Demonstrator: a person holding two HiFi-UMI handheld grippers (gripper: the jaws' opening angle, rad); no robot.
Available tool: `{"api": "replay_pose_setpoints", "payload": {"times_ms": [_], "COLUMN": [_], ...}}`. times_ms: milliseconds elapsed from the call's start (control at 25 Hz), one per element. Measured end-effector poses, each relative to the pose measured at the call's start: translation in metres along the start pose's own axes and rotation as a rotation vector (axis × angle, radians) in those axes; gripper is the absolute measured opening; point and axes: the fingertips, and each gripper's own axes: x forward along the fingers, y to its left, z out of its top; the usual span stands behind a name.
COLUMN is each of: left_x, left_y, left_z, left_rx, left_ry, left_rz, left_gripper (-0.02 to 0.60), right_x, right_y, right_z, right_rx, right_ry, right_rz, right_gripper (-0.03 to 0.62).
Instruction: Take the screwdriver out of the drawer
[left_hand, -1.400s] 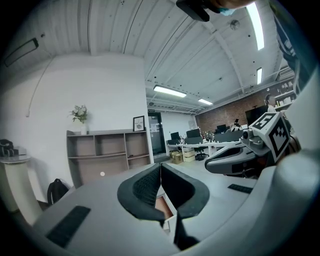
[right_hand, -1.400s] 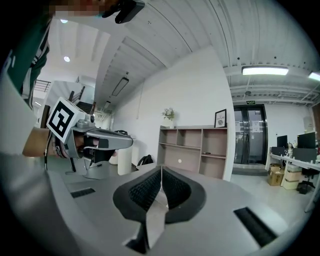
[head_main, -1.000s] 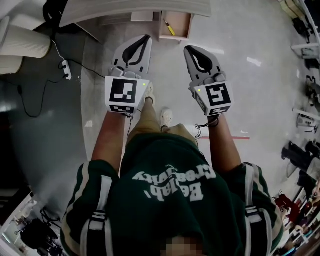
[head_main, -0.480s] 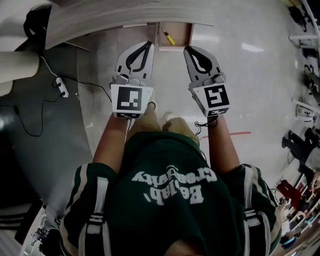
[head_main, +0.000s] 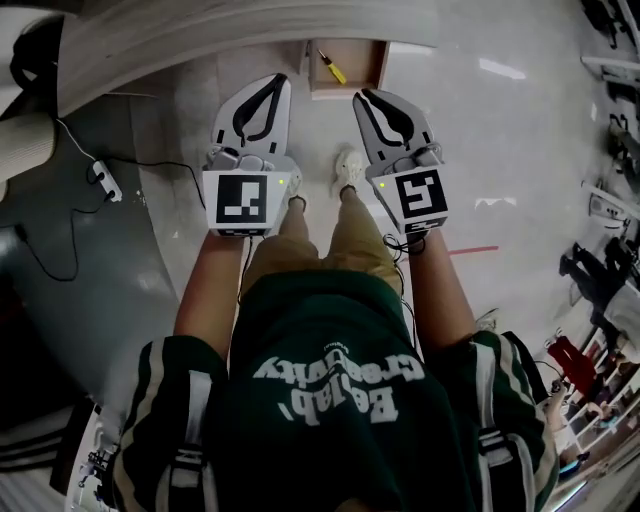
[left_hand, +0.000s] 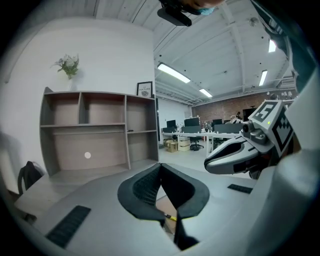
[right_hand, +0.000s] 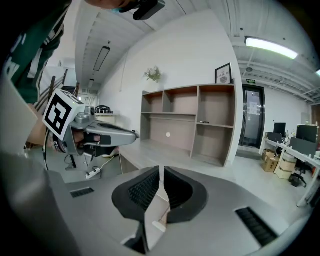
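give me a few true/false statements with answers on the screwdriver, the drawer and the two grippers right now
1. The screwdriver lies inside the open drawer. True.
2. The right gripper grips the screwdriver. False: its jaws are shut on nothing, short of the drawer.
3. The left gripper has its jaws together. True.
4. The power strip lies on the floor at the person's right. False: it lies at the person's left.

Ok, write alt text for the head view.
Seen from above, a person holds the left gripper and right gripper, both shut, over a pale floor, pointing toward an open drawer. A yellow-handled screwdriver lies inside, untouched.
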Motion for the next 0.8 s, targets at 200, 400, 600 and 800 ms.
{"api": "replay_pose_setpoints", "payload": {"times_ms": [200, 400, 600, 800], "left_x": [0.026, 0.051, 0.073, 0.089], "left_y": [0.004, 0.009, 0.012, 0.013], "left_z": [-0.038, -0.081, -0.103, -0.126], "left_rx": [-0.07, -0.088, -0.079, -0.08], "left_ry": [0.059, 0.107, 0.133, 0.16], "left_rz": [0.062, 0.099, 0.12, 0.119], "left_gripper": [0.018, 0.018, 0.018, 0.018], "right_x": [0.041, 0.086, 0.116, 0.148], "right_y": [-0.016, -0.036, -0.051, -0.06], "right_z": [-0.057, -0.116, -0.164, -0.204], "right_rx": [-0.052, -0.082, -0.09, -0.107], "right_ry": [0.076, 0.158, 0.243, 0.288], "right_rz": [0.048, 0.054, 0.073, 0.065], "right_gripper": [0.038, 0.067, 0.151, 0.161]}}
